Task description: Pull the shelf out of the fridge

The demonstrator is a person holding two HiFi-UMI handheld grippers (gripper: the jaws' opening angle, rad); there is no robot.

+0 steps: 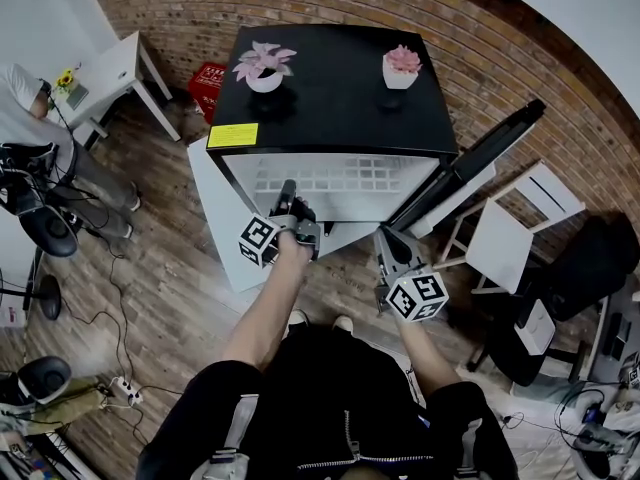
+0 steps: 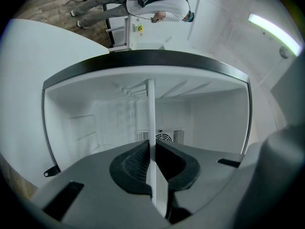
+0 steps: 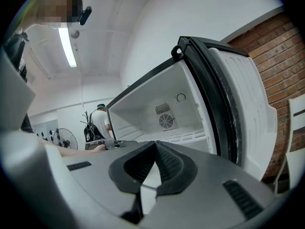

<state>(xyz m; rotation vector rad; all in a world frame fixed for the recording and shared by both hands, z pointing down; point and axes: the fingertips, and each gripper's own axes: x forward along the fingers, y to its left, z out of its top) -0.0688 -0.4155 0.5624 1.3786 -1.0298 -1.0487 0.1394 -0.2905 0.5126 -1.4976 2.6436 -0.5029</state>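
shelf (image 1: 345, 180), a white grid lying inside the open fridge (image 1: 340, 88), has its front edge pinched by the left gripper (image 2: 151, 151), while the right gripper (image 3: 153, 151) hangs closed and empty; a straight, level pull should free it.

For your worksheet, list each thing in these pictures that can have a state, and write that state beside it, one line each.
Fridge door: open wide.
Shelf: inside the fridge, front edge gripped.
Left gripper: fingers shut on the shelf.
Right gripper: fingers shut, empty, in front of the fridge.
Plant in round pot: upright on the fridge top.
Plant in square pot: upright on the fridge top.
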